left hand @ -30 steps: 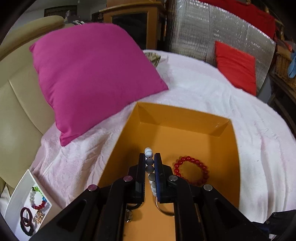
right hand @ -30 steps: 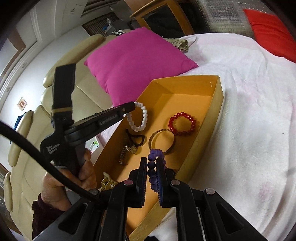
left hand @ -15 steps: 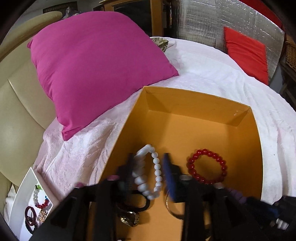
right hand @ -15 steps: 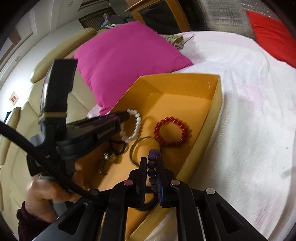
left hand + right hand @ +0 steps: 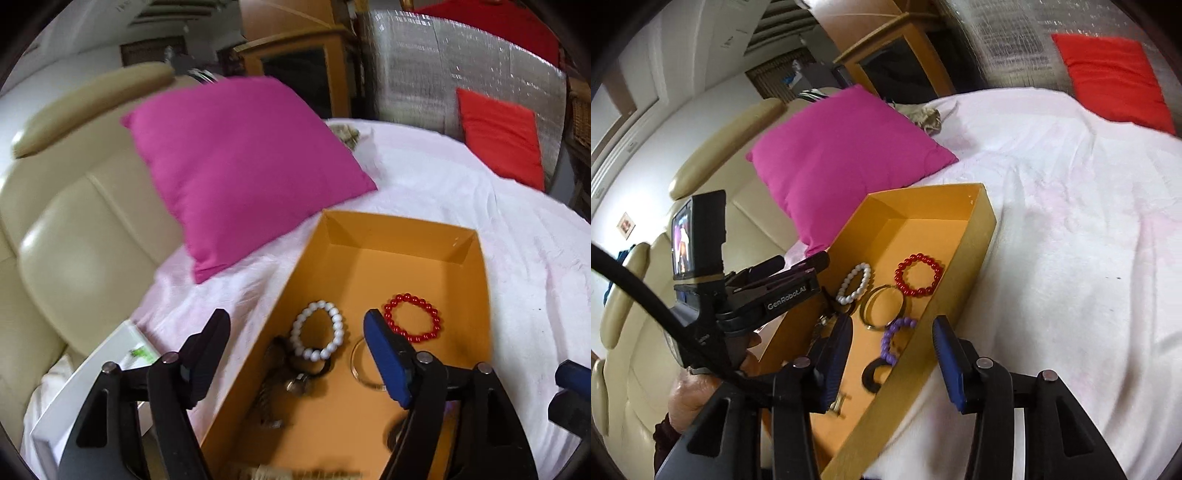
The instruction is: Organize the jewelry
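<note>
Beyond both pairs of fingers, a wide bed cover [image 5: 424,184] in white and pale pink, with a beige leather sofa [image 5: 74,221] to the left of the fingers. Ahead and left of the fingers, a big magenta pillow [image 5: 236,162] lying on the cover, its near corner close to the box; far ahead and right, a red cushion [image 5: 498,136]. Straight ahead of the left gripper [image 5: 295,332], an open orange box [image 5: 399,230] resting on the cover. Left gripper spread wide, holding nothing, its left finger outside the box wall and its right finger above the box floor. Right gripper [image 5: 892,332] also released and empty, left finger above the box, right finger outside the box's right wall. Left of the left finger, a white tray [image 5: 92,373], blurred. Inside the box, between the left gripper's fingers, a white bead bracelet [image 5: 319,334]; just beyond the right fingertip, a red bead bracelet [image 5: 412,317]; beside that finger, a thin metal bangle [image 5: 360,365]. Nearer, under the white beads, a dark band and a watch [image 5: 295,386], partly blurred. Between the right gripper's fingers, a purple bead bracelet [image 5: 895,339] lying on the box floor, touching the bangle's near edge.
</note>
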Demonstrator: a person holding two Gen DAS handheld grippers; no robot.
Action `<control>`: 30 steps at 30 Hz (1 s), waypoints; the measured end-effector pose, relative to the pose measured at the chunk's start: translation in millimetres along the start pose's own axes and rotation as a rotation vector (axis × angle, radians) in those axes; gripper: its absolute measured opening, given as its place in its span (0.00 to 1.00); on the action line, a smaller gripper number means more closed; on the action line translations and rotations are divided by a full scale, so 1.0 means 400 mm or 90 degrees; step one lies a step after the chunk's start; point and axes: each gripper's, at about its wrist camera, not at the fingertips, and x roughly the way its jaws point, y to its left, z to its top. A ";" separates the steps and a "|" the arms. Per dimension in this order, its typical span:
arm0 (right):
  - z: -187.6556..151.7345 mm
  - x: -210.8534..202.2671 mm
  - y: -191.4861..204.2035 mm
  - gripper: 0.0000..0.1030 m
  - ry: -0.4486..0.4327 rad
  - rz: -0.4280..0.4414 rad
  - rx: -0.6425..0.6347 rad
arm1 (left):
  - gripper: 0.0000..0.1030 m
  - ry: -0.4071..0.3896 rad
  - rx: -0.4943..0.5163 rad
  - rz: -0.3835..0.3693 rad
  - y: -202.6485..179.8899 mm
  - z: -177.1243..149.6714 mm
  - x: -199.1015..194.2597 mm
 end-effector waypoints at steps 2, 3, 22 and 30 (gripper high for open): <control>-0.011 -0.032 0.017 0.48 -0.002 -0.005 -0.014 | 0.77 -0.029 0.006 0.018 0.004 -0.023 -0.069; -0.017 -0.052 0.028 0.48 -0.004 -0.004 -0.020 | 0.79 -0.038 0.012 0.028 0.004 -0.030 -0.091; -0.152 -0.334 0.260 0.51 -0.032 -0.022 -0.122 | 0.92 -0.179 0.060 0.136 0.103 -0.122 -0.580; -0.201 -0.407 0.303 0.53 -0.026 -0.037 -0.142 | 0.92 -0.199 0.071 0.156 0.110 -0.158 -0.683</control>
